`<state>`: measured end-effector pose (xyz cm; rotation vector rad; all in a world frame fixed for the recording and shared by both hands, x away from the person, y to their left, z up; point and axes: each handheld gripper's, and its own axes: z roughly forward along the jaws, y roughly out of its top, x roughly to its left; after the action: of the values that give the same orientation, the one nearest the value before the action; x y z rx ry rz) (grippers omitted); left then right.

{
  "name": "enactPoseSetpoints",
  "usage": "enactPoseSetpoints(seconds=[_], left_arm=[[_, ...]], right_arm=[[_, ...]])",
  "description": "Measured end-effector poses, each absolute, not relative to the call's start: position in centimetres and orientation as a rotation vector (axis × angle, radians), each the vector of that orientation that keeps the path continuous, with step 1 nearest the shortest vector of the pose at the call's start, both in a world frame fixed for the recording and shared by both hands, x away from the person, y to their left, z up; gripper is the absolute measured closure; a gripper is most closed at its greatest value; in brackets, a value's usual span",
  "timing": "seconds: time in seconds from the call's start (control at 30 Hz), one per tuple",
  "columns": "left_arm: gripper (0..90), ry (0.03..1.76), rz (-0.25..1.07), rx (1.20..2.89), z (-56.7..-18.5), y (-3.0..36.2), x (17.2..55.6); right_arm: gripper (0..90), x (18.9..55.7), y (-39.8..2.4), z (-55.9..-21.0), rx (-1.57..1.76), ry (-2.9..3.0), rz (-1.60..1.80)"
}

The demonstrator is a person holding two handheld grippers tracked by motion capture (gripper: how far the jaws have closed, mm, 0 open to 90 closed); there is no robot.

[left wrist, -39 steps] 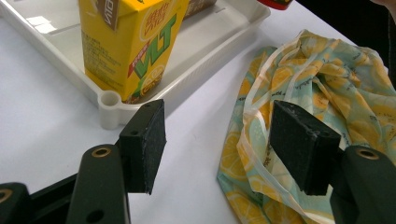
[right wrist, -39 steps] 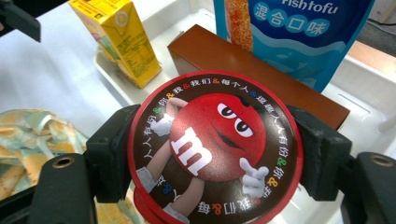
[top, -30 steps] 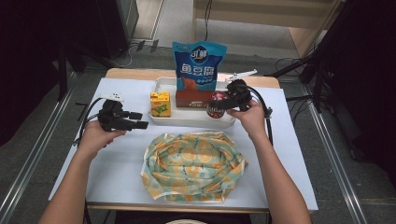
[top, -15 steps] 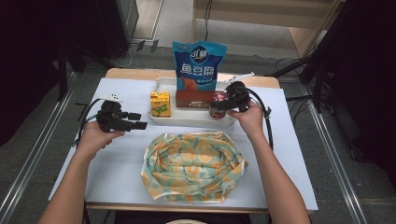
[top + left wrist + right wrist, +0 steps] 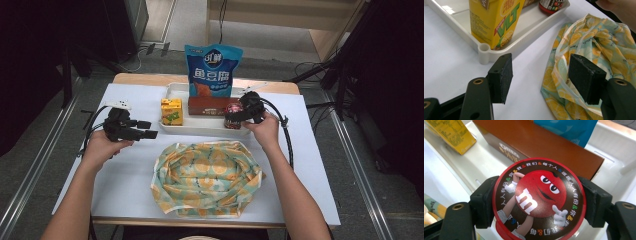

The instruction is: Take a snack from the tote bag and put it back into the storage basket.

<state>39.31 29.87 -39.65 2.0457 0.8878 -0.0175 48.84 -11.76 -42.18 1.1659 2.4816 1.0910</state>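
Note:
A round candy tub (image 5: 539,200) with a red cartoon lid stands in the white tray (image 5: 200,126), at its right end (image 5: 233,116). My right gripper (image 5: 541,205) is shut on the tub, one pad on each side of it. In the high view that gripper (image 5: 239,114) sits over the tray's right part. My left gripper (image 5: 541,78) is open and holds nothing; it hovers over the white table, left of the tray (image 5: 145,130). A yellow juice carton (image 5: 495,21) stands in the tray's left end (image 5: 171,111).
A brown box (image 5: 207,106) lies in the tray, and a blue snack bag (image 5: 212,70) stands behind it. A lemon-print cloth bag (image 5: 205,175) lies crumpled on the white table (image 5: 125,175) in front of the tray. Cables trail from both grippers.
My right gripper has shifted slightly on the candy tub. My left gripper has barely moved.

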Motion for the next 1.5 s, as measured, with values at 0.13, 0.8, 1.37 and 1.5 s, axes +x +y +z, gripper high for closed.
enactPoseSetpoints(seconds=[0.13,0.8,1.37,1.5], left_arm=[[36.7,0.887,-0.018,2.048,-39.7,29.8,39.3],[36.6,0.877,-0.03,2.047,-39.6,29.6,39.5],[36.6,0.887,-0.041,2.062,-39.6,29.3,39.9],[36.6,0.892,-0.045,2.062,-39.6,29.3,39.9]], right_arm=[[26.3,48.8,-11.7,-42.6,1.161,2.502,1.077],[21.5,48.4,-12.2,-43.4,1.129,2.537,1.139],[18.9,46.8,-13.3,-40.8,1.111,2.487,1.209],[18.8,46.5,-13.5,-40.4,1.1,2.491,1.236]])
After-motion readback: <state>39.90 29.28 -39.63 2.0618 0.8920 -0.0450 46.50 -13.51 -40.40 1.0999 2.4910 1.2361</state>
